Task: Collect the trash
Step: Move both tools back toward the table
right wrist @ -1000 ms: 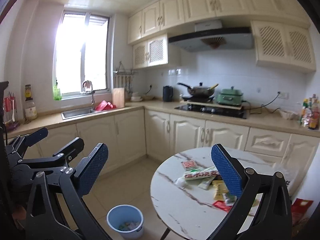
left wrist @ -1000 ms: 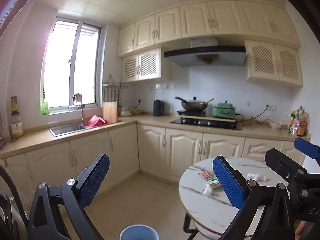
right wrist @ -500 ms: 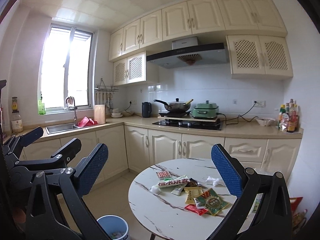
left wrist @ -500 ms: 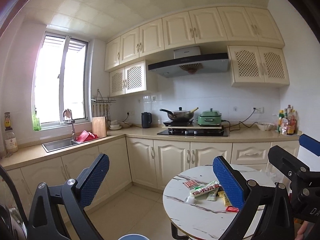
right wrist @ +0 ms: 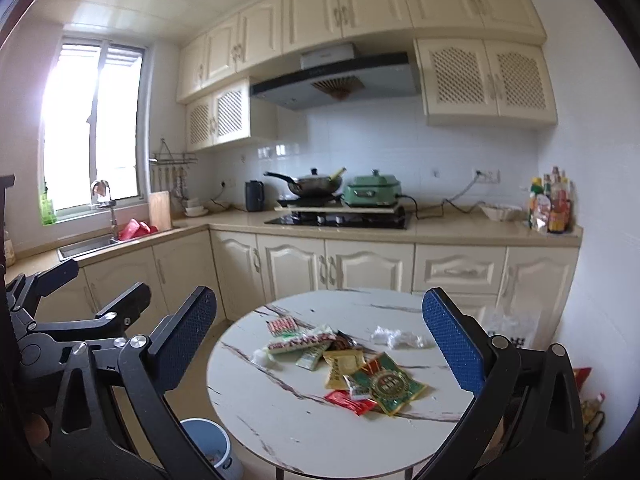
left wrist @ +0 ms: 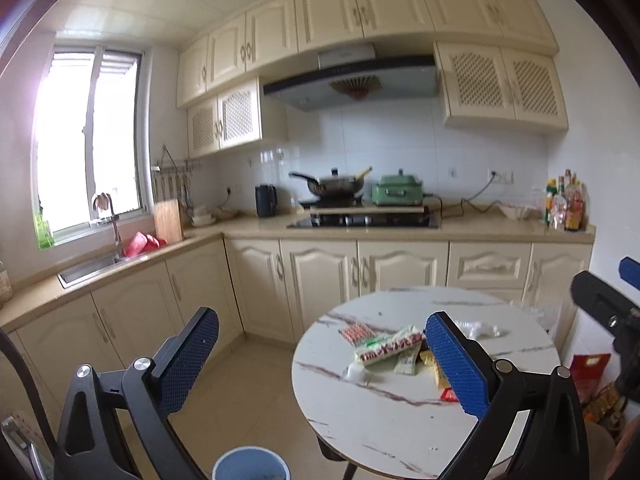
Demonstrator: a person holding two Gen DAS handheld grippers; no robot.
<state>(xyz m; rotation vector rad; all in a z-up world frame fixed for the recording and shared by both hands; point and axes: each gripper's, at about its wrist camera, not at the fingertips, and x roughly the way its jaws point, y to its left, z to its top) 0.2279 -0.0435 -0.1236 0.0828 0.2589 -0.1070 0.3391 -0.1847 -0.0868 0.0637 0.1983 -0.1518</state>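
Round marble table: stood in the foreground of the kitchen; the litter lay clustered near its centre, so the approach was best made from above rather than across the rim.
Blue bin: stood on the floor at 7 o'clock of the table, just beside its edge, in the right wrist view; each piece was to be carried there.
Right gripper: was held above the near side of the table, jaws spread wide, nothing between them.
Left gripper: was held to the left of the table, jaws equally wide apart and empty; the bin rim showed directly beneath it.
Green-and-gold packet: lay flat at the 5 o'clock side of the pile, overlapping a red sachet; judged the nearest first pick, taken by a free edge.
Long red-and-white wrapper: lay at the pile's 10 o'clock side, a small patterned packet just beyond it.
Crumpled white plastic: lay apart at 2 o'clock; soft, likely needing a full closing.
Caution: flat foil was likely to slide; one piece per grasp was advised.
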